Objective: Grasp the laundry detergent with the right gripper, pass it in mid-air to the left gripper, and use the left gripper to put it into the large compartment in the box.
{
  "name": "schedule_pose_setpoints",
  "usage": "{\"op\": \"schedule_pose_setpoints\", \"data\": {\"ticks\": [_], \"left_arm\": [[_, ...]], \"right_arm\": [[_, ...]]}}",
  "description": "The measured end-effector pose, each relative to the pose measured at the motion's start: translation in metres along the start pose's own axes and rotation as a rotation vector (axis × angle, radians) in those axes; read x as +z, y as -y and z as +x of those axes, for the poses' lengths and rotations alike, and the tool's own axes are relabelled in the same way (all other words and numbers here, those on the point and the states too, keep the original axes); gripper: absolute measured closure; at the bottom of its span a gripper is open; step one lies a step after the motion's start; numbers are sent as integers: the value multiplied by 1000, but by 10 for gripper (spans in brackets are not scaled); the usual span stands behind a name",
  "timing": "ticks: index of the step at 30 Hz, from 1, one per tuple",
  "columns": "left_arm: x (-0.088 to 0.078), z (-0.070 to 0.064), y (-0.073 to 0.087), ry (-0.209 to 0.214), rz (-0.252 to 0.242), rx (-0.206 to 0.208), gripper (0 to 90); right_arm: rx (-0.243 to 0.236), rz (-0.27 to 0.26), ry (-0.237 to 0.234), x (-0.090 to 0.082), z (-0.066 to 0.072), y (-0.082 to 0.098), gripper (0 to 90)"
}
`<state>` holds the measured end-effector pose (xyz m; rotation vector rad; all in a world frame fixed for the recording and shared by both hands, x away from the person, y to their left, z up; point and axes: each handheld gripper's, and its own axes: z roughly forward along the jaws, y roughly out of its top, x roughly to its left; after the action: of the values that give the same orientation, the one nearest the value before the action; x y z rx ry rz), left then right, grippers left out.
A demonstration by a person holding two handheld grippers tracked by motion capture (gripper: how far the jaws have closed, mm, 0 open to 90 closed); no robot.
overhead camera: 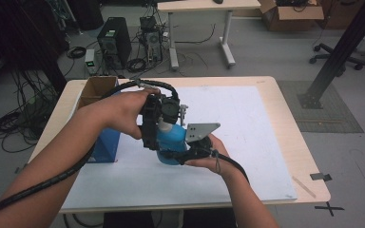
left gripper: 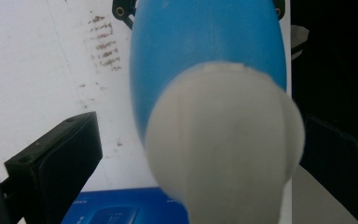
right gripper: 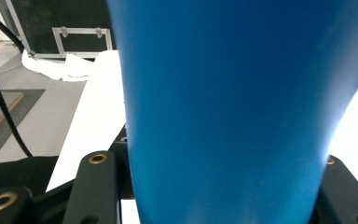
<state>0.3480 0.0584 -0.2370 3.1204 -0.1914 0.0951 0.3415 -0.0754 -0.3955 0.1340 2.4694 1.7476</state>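
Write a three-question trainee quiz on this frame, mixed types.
1. True or false: the right gripper is shut on the blue bottle.
2. What colour is the bottle's cap? A) red B) white C) black
3. Where does the blue box stand in the high view, relative to the bottle?

Key: 1. true. 2. B. 3. To its left, on the white mat, with a cardboard box behind it.

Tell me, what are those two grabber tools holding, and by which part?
The right gripper clamps a blue bottle by its body. The left gripper is at its white cap, jaws open either side, not pressing.
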Motion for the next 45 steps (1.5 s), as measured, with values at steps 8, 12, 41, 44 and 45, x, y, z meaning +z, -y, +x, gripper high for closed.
{"op": "schedule_pose_setpoints", "data": {"ticks": [8,12,41,44,45], "left_arm": [[2,-2,-1,-6,-3,3,2],[3,-2,-1,-12,-1,5,4],[6,-3,-6,-49,20,2,178],[6,-4,-6,-54,16,5,195],[6,-4,-6,-54,16,5,206]], "right_arm": [[2,-3,-1,8,-1,-2,454],[0,-8,-6,12,0,-4,455],[11,-26,-5,15,0,-9,454],[12,-27,-4,15,0,-10,454],[12,-27,-4,15,0,-10,454]]}}
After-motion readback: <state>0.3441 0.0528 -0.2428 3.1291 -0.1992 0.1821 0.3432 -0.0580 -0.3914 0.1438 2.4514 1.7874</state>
